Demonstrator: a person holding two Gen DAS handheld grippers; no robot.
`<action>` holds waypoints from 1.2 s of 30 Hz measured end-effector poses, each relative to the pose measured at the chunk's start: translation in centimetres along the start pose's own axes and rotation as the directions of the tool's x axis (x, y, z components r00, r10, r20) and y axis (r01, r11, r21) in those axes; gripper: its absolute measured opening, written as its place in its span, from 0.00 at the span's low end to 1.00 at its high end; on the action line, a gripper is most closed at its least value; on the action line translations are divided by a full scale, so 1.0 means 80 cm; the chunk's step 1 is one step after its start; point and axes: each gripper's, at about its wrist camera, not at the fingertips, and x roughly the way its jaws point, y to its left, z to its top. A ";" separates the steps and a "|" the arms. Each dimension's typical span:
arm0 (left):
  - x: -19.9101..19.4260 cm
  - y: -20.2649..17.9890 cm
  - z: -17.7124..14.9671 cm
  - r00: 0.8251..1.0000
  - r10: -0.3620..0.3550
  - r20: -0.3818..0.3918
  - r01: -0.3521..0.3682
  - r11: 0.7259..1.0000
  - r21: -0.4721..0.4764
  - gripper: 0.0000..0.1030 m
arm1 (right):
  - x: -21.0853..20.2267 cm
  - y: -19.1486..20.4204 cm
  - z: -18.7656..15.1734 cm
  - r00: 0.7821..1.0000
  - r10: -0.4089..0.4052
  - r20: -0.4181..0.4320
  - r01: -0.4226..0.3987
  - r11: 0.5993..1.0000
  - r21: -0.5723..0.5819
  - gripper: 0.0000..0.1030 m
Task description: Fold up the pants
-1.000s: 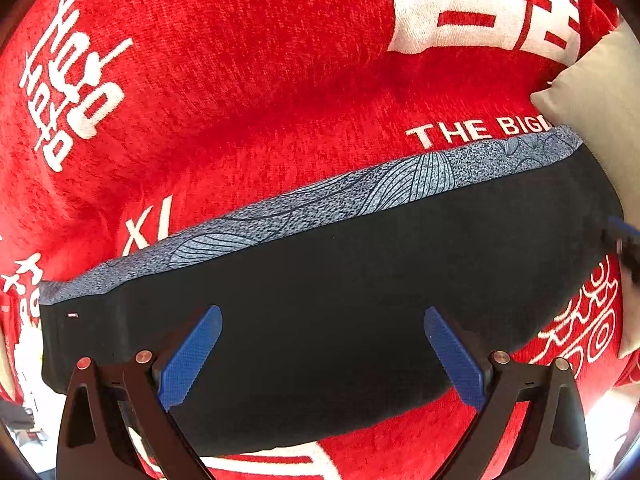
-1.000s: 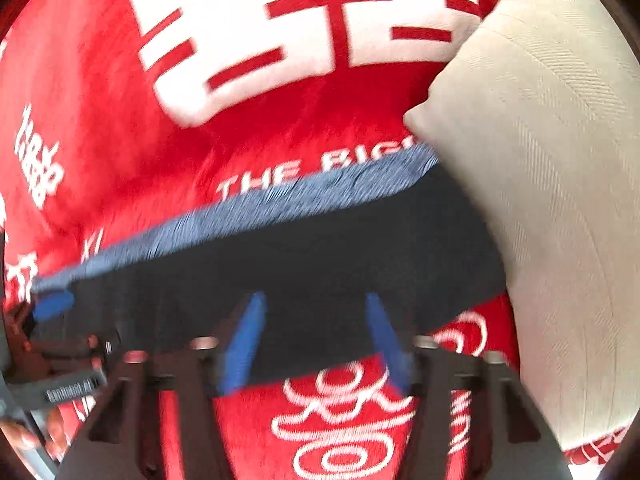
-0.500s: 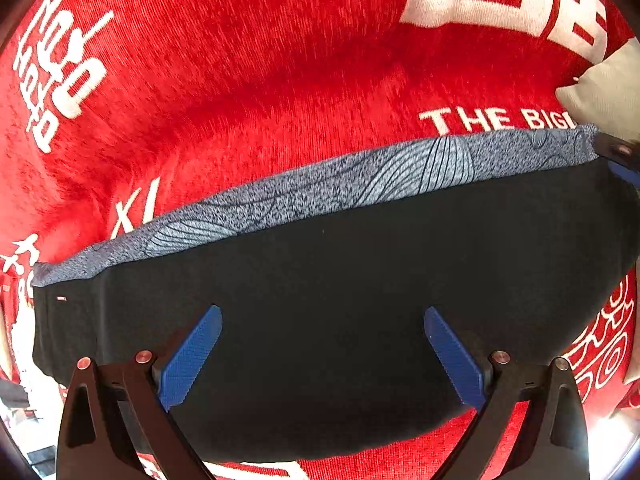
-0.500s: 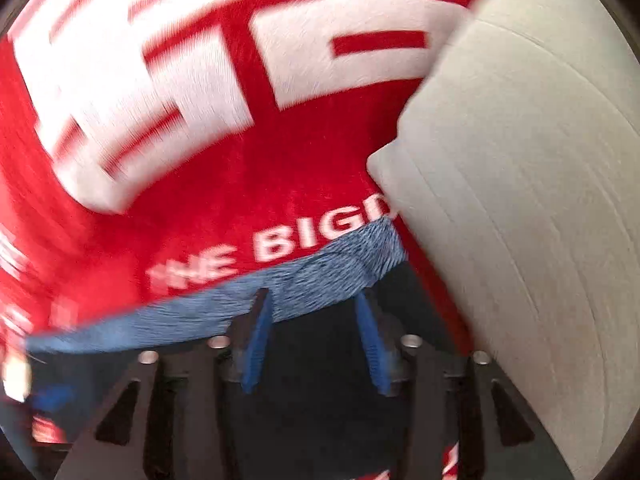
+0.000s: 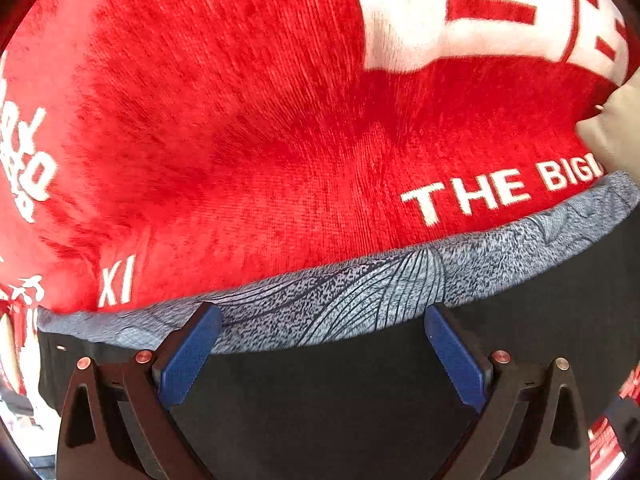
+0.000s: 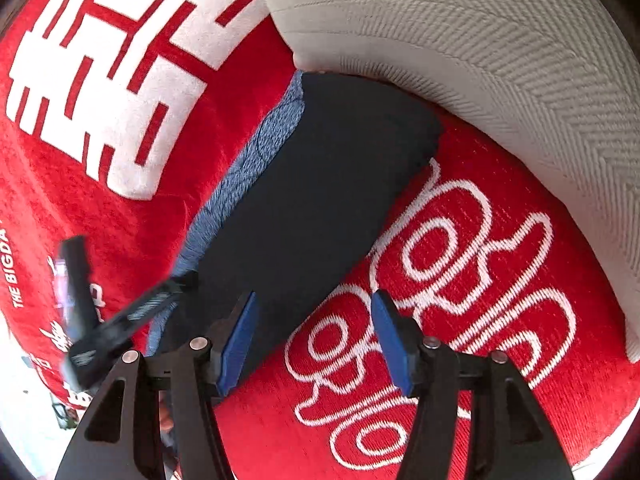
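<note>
Left wrist view: left gripper (image 5: 322, 350) fingers apart over folded dark pants (image 5: 360, 392) on red blanket (image 5: 240, 140), right gripper (image 6: 314, 338) fingers apart at pants edge beside beige pillow (image 6: 480, 60)

Bright, even daylight; fisheye bends edges w/ dark corner vignette; motion blur left of right gripper (image 6: 314, 338); soft shadows.

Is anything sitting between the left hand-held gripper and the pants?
Nothing visible. The open left hand-held gripper hangs directly over the pants, near their grey patterned edge.
</note>
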 end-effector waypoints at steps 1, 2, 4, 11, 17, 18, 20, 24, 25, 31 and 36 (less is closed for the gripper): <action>0.001 0.002 0.001 1.000 -0.007 0.003 0.007 1.000 -0.011 0.99 | 0.003 -0.001 0.003 1.000 0.009 0.007 -0.009 1.000 0.005 0.61; 0.003 0.004 0.003 1.000 -0.015 -0.006 0.015 1.000 -0.019 0.99 | 0.001 -0.004 0.001 1.000 0.014 0.011 -0.014 1.000 0.008 0.61; 0.001 0.009 0.003 1.000 -0.025 -0.009 0.024 0.999 -0.026 0.99 | 0.005 -0.006 0.003 1.000 0.022 0.021 -0.022 1.000 0.012 0.61; -0.035 0.025 -0.017 1.000 -0.025 -0.001 0.025 0.999 -0.032 0.99 | 0.013 -0.009 0.004 0.994 0.082 0.067 -0.085 0.996 0.037 0.61; -0.040 0.032 -0.051 1.000 0.006 -0.008 -0.006 0.999 -0.037 0.99 | 0.019 -0.008 0.010 0.984 0.133 0.120 -0.139 0.989 0.047 0.62; -0.040 0.032 -0.054 1.000 0.015 -0.007 -0.015 0.999 -0.035 0.99 | 0.020 -0.007 0.011 0.983 0.136 0.123 -0.143 0.989 0.043 0.62; -0.040 0.033 -0.057 1.000 0.022 -0.004 -0.022 0.999 -0.034 0.99 | 0.020 -0.004 0.013 0.983 0.140 0.122 -0.145 0.989 0.031 0.62; -0.034 0.021 -0.050 1.000 0.029 -0.006 -0.029 0.999 -0.028 0.99 | 0.022 -0.002 0.018 0.981 0.153 0.122 -0.159 0.987 0.038 0.62; -0.030 0.018 -0.047 0.999 0.040 0.001 -0.040 0.999 -0.021 0.99 | 0.024 0.000 0.021 0.979 0.161 0.124 -0.166 0.986 0.034 0.62; -0.031 0.016 -0.047 0.998 0.062 0.007 -0.061 0.997 -0.052 0.99 | 0.039 0.010 0.030 0.979 0.160 0.125 -0.159 0.987 -0.018 0.62; -0.025 0.005 -0.052 0.998 0.056 0.009 -0.055 0.997 -0.053 0.99 | 0.040 0.010 0.041 0.993 0.103 0.049 -0.102 0.995 -0.016 0.20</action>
